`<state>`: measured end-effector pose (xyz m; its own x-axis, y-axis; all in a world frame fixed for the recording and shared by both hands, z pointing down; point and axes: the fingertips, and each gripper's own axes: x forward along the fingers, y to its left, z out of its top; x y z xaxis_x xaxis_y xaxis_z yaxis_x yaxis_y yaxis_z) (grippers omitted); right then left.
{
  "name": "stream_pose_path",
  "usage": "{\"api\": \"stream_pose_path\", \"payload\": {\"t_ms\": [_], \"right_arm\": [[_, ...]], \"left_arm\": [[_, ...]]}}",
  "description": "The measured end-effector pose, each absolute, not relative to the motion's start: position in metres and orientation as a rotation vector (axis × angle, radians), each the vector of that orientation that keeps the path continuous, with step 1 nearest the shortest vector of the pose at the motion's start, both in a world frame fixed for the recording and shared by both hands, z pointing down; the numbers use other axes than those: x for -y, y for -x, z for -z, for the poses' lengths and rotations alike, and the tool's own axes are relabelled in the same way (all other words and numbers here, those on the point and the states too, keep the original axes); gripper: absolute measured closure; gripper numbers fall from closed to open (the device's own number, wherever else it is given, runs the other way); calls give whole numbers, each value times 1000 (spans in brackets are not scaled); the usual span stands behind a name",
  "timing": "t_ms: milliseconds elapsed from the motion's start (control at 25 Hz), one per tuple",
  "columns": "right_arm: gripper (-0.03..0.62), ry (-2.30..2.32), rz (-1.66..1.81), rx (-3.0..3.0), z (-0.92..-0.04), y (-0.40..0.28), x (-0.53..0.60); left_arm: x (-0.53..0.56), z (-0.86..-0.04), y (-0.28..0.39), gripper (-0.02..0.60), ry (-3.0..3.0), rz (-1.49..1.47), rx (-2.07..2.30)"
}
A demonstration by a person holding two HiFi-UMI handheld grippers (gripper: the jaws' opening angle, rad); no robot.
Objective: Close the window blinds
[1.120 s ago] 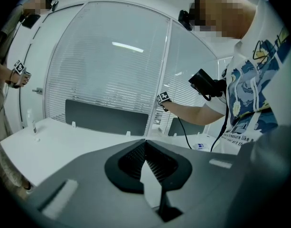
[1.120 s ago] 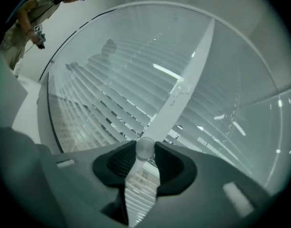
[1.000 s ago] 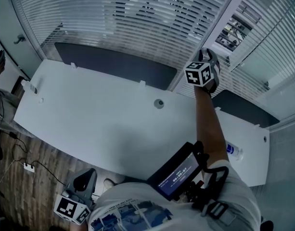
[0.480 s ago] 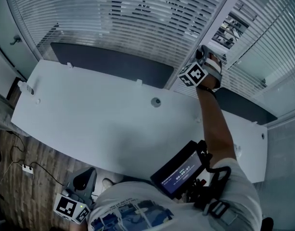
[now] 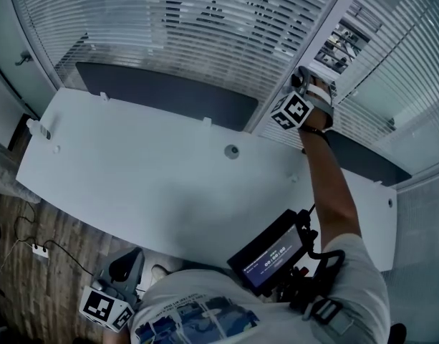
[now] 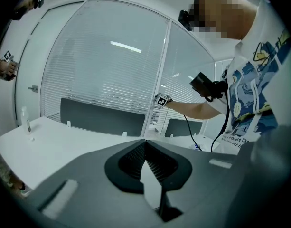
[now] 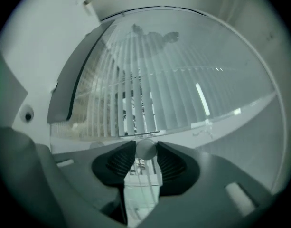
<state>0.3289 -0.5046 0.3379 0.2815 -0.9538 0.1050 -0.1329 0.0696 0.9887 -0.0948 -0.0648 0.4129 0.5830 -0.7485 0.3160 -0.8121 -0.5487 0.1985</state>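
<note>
Hanging low on the near side of the white desk (image 5: pixel 133 170), by the person's hip, the left gripper (image 6: pixel 145 144) has its jaws clenched tip to tip on nothing. A dark screen unit (image 5: pixel 269 253) is strapped at the person's waist, over the desk's near edge. The right arm reaches across the desk's right part to its far side. There, by a white frame post (image 5: pixel 334 13), the right gripper (image 7: pixel 145 152) grasps a small pale round knob (image 7: pixel 145 147). Its jaws have just been opening slightly, yet the knob sits between them touching both pads. Along the desk's far edge stands a dark divider panel (image 5: pixel 169 95). Beyond the desk, the window blinds (image 5: pixel 205 34) hang lowered behind glass, most slats pale, with dark gaps between slats in a patch above the desk's middle
</note>
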Motion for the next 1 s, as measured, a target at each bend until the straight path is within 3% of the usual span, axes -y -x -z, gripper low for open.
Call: {"api": "stream_pose_path", "payload": {"t_ms": [200, 600, 1000], "right_arm": [[436, -1870, 413, 1751, -317, -326, 486], [436, -2444, -997, 2544, -332, -347, 484], [448, -2523, -1390, 2604, -331, -352, 494]], "left_arm": [[63, -413, 97, 577, -2495, -284, 1266], [60, -410, 100, 577, -2518, -306, 1246], [63, -414, 113, 577, -2508, -307, 1255]]}}
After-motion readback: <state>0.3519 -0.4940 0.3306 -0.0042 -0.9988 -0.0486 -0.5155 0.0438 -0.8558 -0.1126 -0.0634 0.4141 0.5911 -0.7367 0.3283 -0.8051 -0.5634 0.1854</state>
